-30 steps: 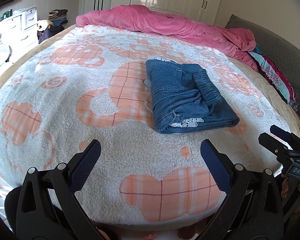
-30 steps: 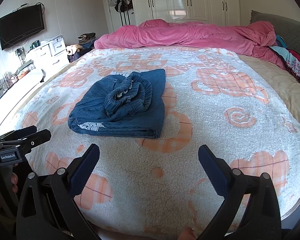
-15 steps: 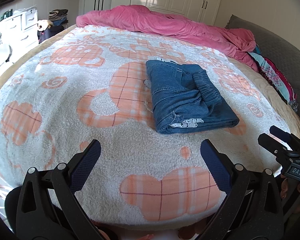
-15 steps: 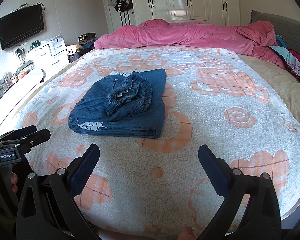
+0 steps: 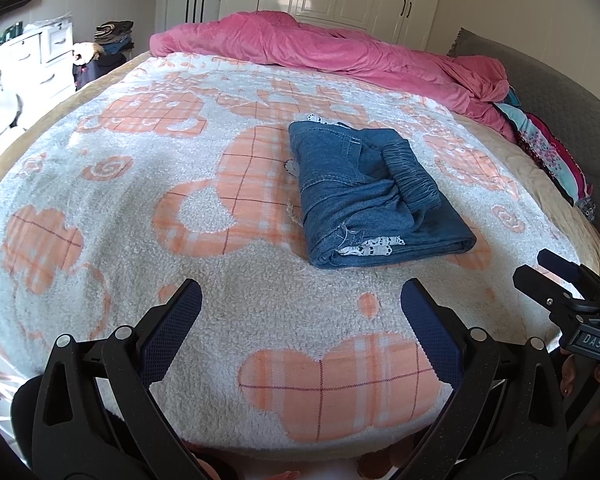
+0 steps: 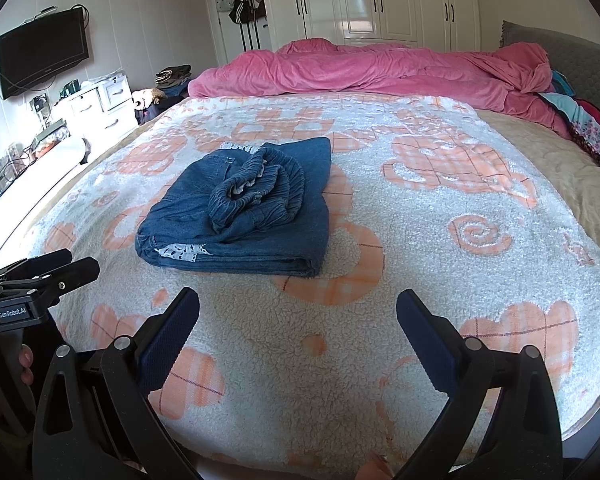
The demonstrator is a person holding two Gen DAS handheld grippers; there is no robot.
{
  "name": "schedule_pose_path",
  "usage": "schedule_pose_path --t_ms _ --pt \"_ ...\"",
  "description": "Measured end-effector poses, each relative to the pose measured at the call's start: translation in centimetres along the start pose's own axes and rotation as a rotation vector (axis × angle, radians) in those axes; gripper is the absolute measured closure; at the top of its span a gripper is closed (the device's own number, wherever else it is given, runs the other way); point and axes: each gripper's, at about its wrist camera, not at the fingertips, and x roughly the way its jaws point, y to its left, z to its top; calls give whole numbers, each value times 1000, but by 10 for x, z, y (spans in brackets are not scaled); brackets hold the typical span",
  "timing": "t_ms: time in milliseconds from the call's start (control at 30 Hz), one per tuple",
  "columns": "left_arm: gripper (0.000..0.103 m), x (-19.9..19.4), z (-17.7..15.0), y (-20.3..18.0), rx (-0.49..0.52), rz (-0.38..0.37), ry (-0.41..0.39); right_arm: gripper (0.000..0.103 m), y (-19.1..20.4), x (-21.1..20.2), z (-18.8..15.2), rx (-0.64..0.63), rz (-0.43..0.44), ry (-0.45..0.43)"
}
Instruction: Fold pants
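Observation:
Blue denim pants (image 5: pixel 364 196) lie folded into a compact rectangle on the white and orange fleece blanket (image 5: pixel 140 216), elastic waistband bunched on top; they also show in the right wrist view (image 6: pixel 244 216). My left gripper (image 5: pixel 300 300) is open and empty, held near the bed's front edge, short of the pants. My right gripper (image 6: pixel 298 308) is open and empty, also near the front edge, pants ahead and to its left. Each gripper shows at the edge of the other's view: the right one (image 5: pixel 560 292), the left one (image 6: pixel 48 272).
A pink duvet (image 6: pixel 380 68) is heaped across the far side of the bed. Patterned fabric (image 5: pixel 548 148) and a grey headboard (image 5: pixel 560 88) are at the right. White drawers (image 6: pixel 96 108), a wall TV (image 6: pixel 44 60) and wardrobes (image 6: pixel 380 0) stand beyond.

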Motion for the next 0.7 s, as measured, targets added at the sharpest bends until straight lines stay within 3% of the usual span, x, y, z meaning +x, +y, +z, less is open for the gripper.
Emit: schedule_pose_path --t_ms 500,700 --pt "9 3 -1 1 1 -9 13 4 1 2 -2 -1 -14 5" --pt "9 5 0 1 17 24 16 4 1 5 -3 -2 -28 14"
